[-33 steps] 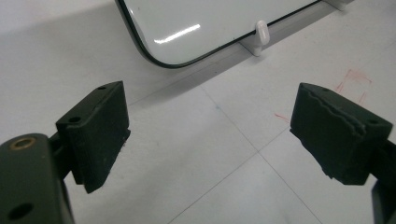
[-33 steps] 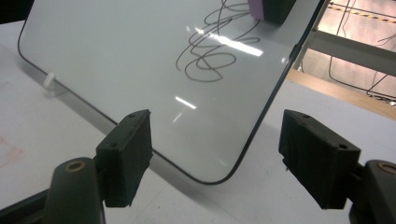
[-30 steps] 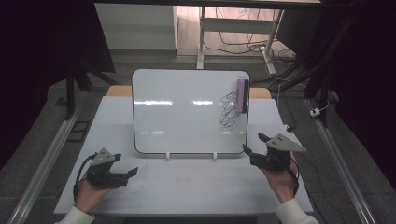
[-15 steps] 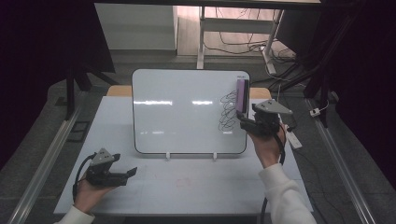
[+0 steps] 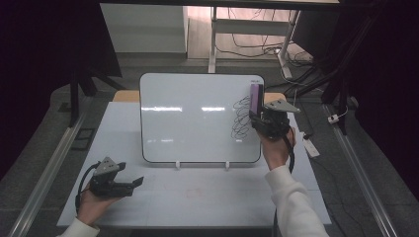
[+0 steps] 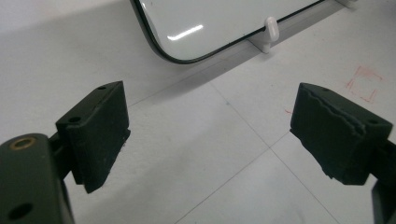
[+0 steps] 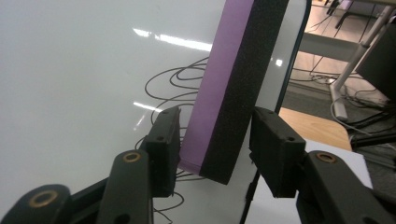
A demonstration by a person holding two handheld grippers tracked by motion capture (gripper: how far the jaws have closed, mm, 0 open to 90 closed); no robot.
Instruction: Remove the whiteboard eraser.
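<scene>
A whiteboard [image 5: 197, 118] stands upright on the white table, with black scribbles [image 5: 241, 118] near its right edge. A purple eraser [image 5: 255, 98] with black foam sits on the board above the scribbles. My right gripper [image 5: 257, 116] is raised to it. In the right gripper view the eraser [image 7: 233, 84] stands between the jaws of that gripper [image 7: 215, 140], which have just been closing; both pads now touch its sides. My left gripper [image 5: 136, 183] rests low at the front left, jaws wide apart, and the left gripper view [image 6: 210, 135] has bare table between them.
The board stands on small white feet [image 5: 178, 165]. A faint red square mark [image 6: 363, 84] lies on the table [image 5: 197, 202] in front of it. Metal rails run along both sides, and cables and desk legs lie behind the table.
My right hand rose from the table's front right to the board's right edge, and its jaws narrowed onto the eraser. The left hand stayed still.
</scene>
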